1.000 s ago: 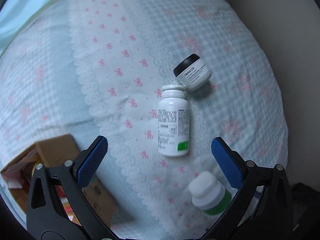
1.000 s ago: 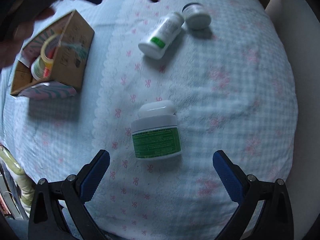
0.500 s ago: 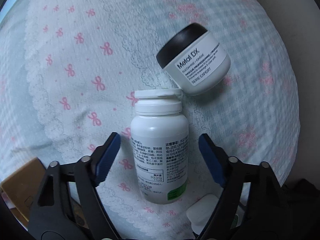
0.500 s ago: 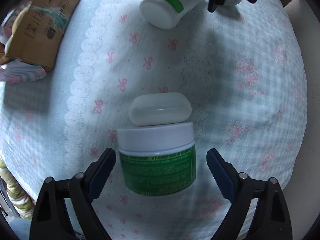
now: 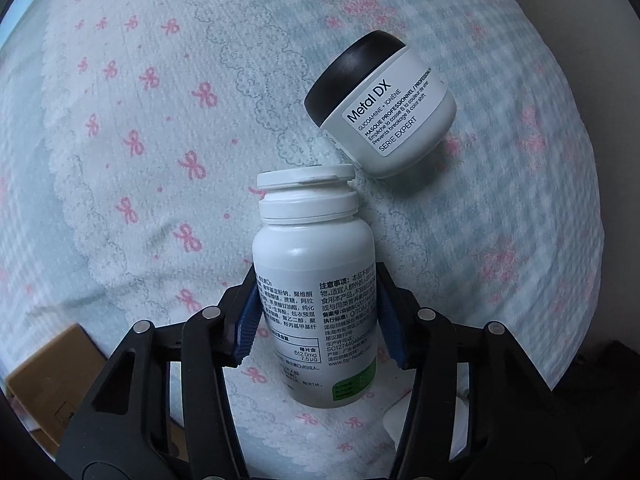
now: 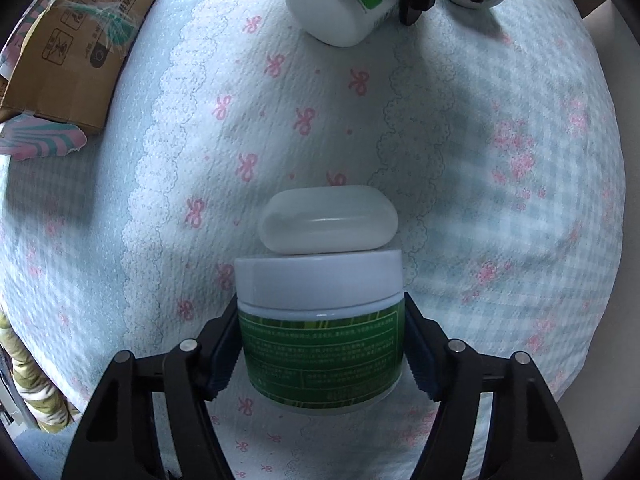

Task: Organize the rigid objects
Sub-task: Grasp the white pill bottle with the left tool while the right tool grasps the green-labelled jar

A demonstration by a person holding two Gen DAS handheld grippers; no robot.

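My left gripper [image 5: 316, 316] is shut on a tall white pill bottle [image 5: 314, 280] that lies on the bed cover, its blue pads [image 5: 248, 320] pressed on both sides. The bottle's flip cap touches a white Metal DX jar [image 5: 384, 112] with a black lid, lying tilted beyond it. My right gripper [image 6: 320, 348] is shut on a squat green-labelled jar [image 6: 320, 336] with a white cap, lying on the cover. The pill bottle [image 6: 340, 4] and the left gripper also show at the top of the right wrist view.
The bed cover [image 5: 160, 120] is pale blue check with pink bows and lace. A cardboard box [image 6: 72, 36] stands at the upper left of the right wrist view and the lower left of the left wrist view [image 5: 44, 364]. A wall edges the bed on the right.
Both grippers moved forward and closed: the left one onto the white pill bottle, the right one onto the green-labelled jar. The objects have not shifted on the cover.
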